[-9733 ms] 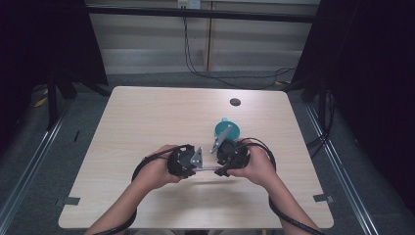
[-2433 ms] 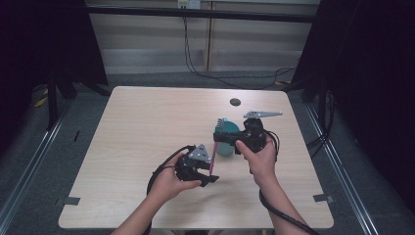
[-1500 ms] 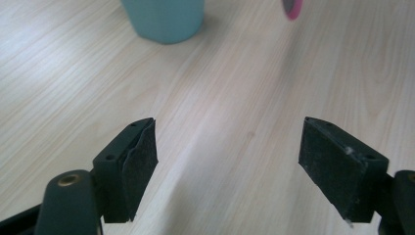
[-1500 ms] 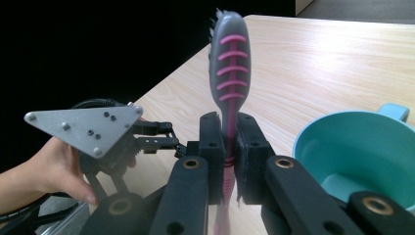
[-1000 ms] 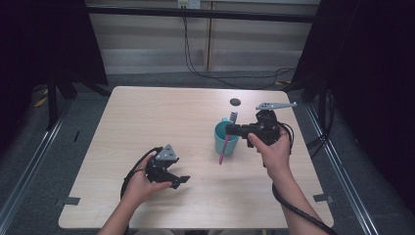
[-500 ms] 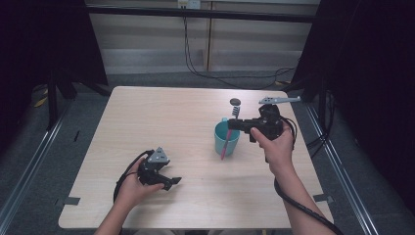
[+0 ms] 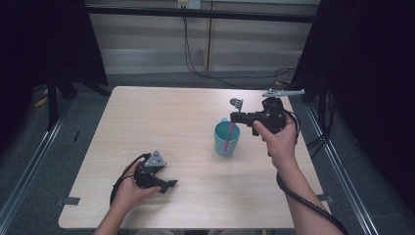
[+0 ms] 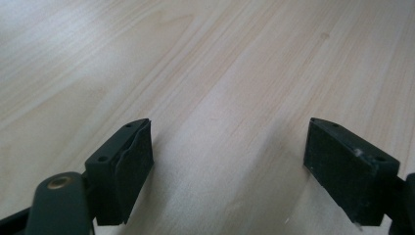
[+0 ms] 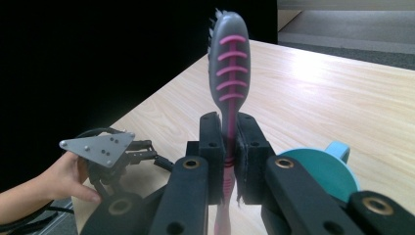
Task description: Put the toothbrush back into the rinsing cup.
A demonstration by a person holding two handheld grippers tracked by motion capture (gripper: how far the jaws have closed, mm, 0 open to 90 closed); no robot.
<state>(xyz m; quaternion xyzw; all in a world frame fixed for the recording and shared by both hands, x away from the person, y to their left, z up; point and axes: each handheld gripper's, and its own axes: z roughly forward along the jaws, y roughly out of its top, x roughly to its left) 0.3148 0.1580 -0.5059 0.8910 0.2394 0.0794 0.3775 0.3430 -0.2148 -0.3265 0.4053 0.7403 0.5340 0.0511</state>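
A teal cup (image 7: 226,139) stands right of the table's middle. My right gripper (image 7: 234,117) hovers just behind and above it, shut on the neck of a toothbrush (image 7: 236,103). The grey head points up, and the pink handle hangs down over the cup; I cannot tell whether its end is inside. In the right gripper view the jaws (image 9: 228,132) clamp the toothbrush (image 9: 229,63), with the cup (image 9: 323,171) below right. My left gripper (image 7: 169,184) rests low near the front left, open. Its pads (image 8: 129,161) stand wide apart over bare wood.
The light wooden table (image 7: 161,117) has open room on its left and back. A cable (image 7: 298,196) trails from the right gripper along the forearm. The right gripper view also shows the left hand (image 9: 68,181) holding its gripper. Dark floor and metal rails surround the table.
The left gripper let go of the toothbrush and drew back to the front left. The right gripper carried the toothbrush up and back, over the cup.
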